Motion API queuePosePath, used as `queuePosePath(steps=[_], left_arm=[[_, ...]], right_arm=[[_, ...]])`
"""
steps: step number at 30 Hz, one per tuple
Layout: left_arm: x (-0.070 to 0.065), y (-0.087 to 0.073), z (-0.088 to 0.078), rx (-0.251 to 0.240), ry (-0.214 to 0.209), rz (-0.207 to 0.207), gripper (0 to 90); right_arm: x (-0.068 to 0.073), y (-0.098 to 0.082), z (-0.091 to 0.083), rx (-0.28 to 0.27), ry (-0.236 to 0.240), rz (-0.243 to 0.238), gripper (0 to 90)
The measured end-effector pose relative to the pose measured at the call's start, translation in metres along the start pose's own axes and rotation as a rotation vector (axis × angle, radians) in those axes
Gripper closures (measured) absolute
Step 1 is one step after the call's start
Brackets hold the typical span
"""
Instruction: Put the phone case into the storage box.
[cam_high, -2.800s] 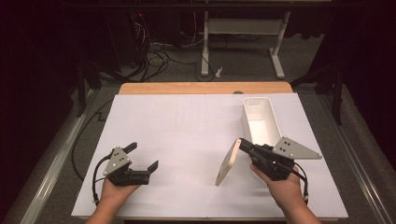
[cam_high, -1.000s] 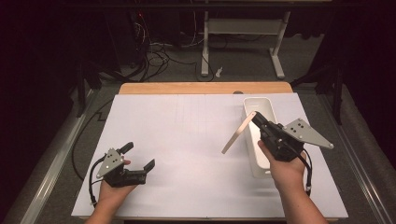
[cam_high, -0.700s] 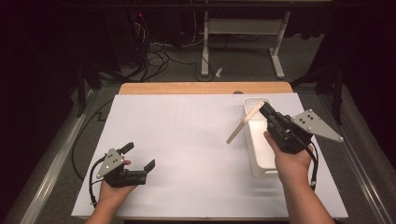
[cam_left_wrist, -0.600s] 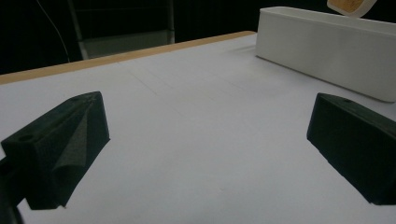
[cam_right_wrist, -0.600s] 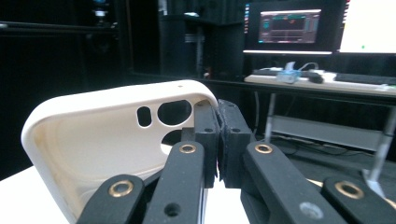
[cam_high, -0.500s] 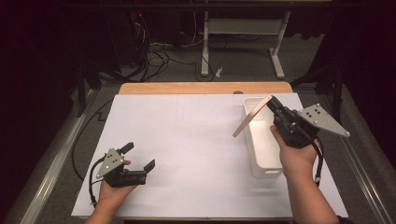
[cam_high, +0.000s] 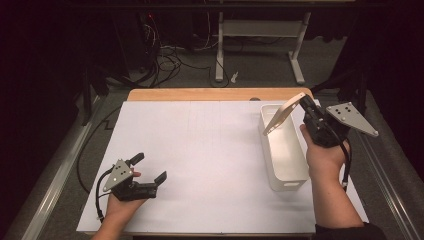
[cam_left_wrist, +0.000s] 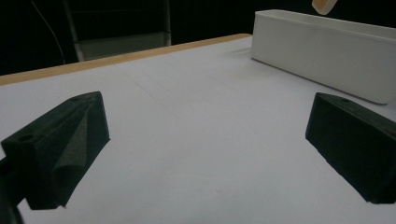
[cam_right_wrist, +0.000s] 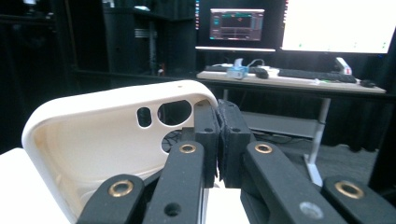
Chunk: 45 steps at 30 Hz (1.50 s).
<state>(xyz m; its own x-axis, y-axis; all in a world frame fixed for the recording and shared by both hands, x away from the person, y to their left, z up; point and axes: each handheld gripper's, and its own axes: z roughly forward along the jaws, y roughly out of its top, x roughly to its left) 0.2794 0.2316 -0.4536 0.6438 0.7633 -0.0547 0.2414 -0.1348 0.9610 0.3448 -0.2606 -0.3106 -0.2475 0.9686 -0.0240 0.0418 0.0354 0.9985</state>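
Observation:
A cream phone case (cam_high: 282, 114) hangs tilted over the far end of a white bin (cam_high: 266, 148) on the right of the table. My right gripper (cam_high: 304, 102) is shut on one edge of the case near its camera cut-out. In the right gripper view the case (cam_right_wrist: 107, 135) stands to the left of the closed gripper (cam_right_wrist: 218, 126). My left gripper (cam_high: 150, 167) rests low at the near left, open with nothing between its fingers. In the left gripper view that open gripper (cam_left_wrist: 205, 144) faces bare mat, with the bin (cam_left_wrist: 327, 51) and a tip of the case (cam_left_wrist: 324, 4) beyond.
A white mat (cam_high: 200, 150) covers the table, whose wooden edge (cam_high: 200, 94) shows at the back. Behind the table stand a desk frame (cam_high: 260, 45) and floor cables (cam_high: 165, 55). Monitors (cam_right_wrist: 336, 25) glow on a desk in the right gripper view.
My right hand has carried the phone case away from the near side and to the right, until it hangs over the bin's far end. The left hand has stayed put.

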Motion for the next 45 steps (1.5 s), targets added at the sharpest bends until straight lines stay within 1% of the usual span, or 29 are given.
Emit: queuePosePath(steps=[7, 17, 20, 24, 26, 30, 45], left_arm=[[0.001, 0.000, -0.001, -0.006, 0.002, -0.003, 0.7], [0.001, 0.000, -0.001, -0.010, -0.002, -0.004, 0.7], [0.001, 0.000, 0.000, -0.009, -0.006, -0.005, 0.7], [0.000, 0.000, 0.000, -0.006, -0.012, -0.001, 0.7], [0.000, 0.000, 0.000, -0.007, -0.013, -0.001, 0.7], [0.000, 0.000, 0.000, -0.012, -0.012, -0.004, 0.7], [0.001, 0.001, -0.002, -0.021, -0.019, -0.011, 0.9]], right_arm=[[-0.005, -0.004, 0.016, 0.022, -0.052, 0.000, 89.2], [-0.005, -0.008, 0.041, 0.053, -0.097, -0.019, 89.2], [-0.004, -0.007, 0.047, 0.053, -0.104, -0.012, 89.1], [-0.003, -0.005, 0.049, 0.047, -0.112, -0.025, 89.2], [-0.005, -0.004, 0.048, 0.041, -0.116, -0.009, 89.1], [-0.007, -0.003, 0.049, 0.044, -0.136, -0.011, 89.1], [-0.003, -0.014, 0.074, 0.097, -0.193, -0.020, 89.1]])
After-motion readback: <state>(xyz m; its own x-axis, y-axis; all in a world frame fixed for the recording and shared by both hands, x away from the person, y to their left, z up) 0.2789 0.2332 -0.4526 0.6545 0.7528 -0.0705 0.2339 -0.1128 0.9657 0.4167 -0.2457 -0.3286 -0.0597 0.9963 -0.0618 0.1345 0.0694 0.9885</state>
